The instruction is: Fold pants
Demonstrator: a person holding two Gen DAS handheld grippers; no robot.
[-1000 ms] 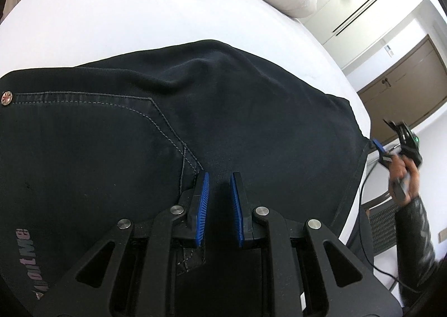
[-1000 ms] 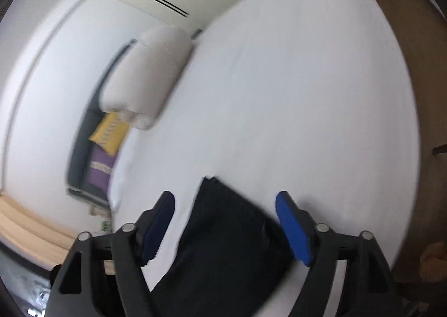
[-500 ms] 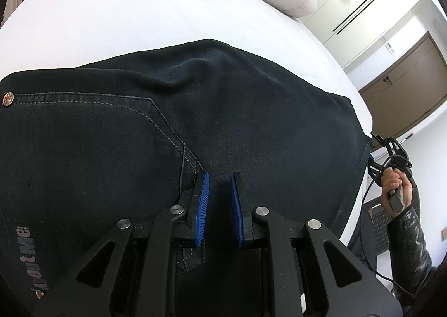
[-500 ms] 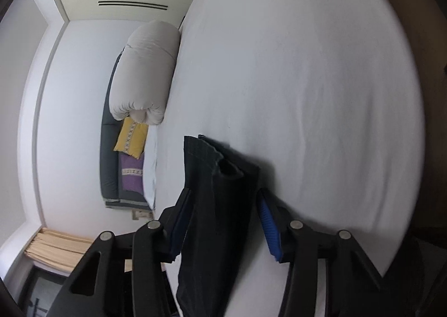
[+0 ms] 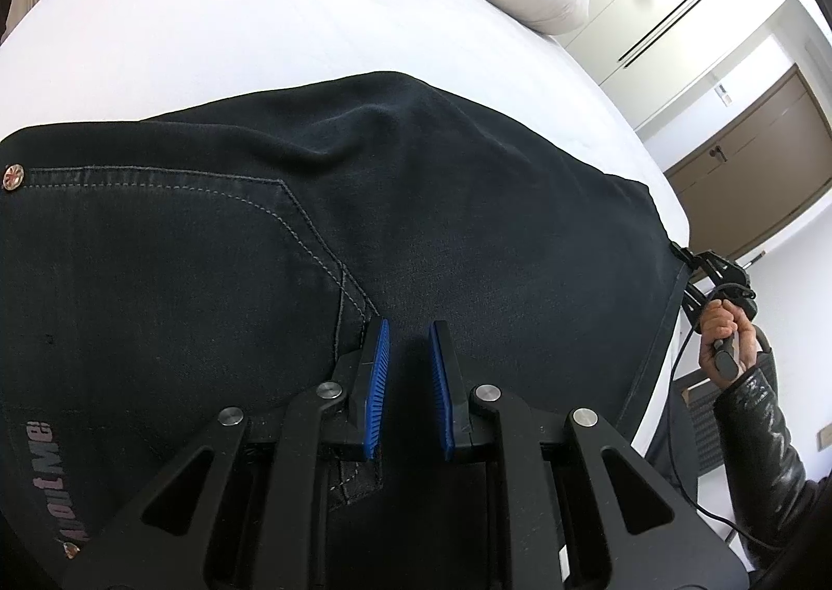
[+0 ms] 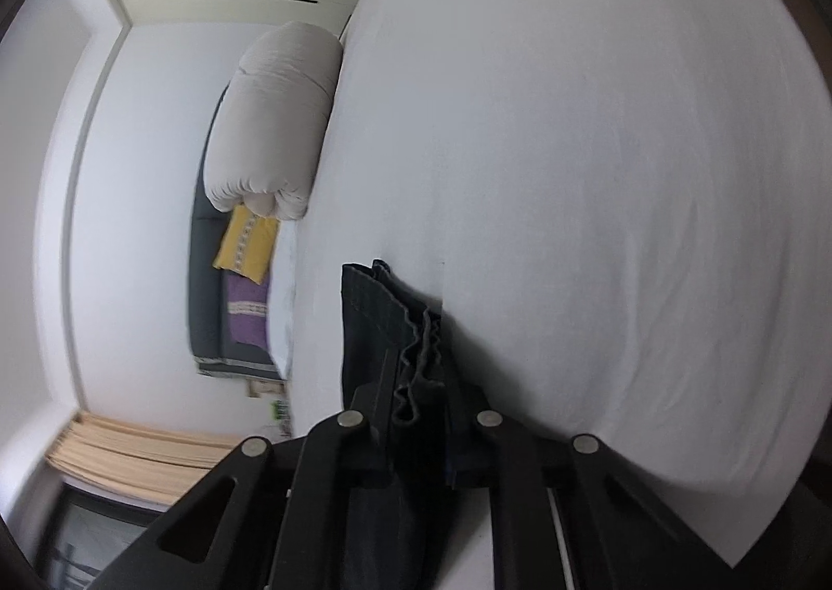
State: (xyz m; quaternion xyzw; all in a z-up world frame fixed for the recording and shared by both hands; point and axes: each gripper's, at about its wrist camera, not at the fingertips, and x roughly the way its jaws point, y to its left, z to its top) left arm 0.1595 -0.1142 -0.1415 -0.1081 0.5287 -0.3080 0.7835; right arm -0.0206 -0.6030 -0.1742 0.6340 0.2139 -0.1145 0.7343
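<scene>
Dark pants (image 5: 416, 205) lie spread across the white bed (image 5: 234, 12), the left gripper (image 5: 408, 356) holding its jaws narrow over the waist, while the right gripper's (image 6: 418, 382) jaws are closing on the bunched hem.

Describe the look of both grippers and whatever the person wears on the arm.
The left gripper is black, with ribbed blue pads and silver round pivot bolts on triangular cut-out links. The right gripper has the same black links and silver bolts. A black cable trails from it; the sleeve is glossy black.
</scene>
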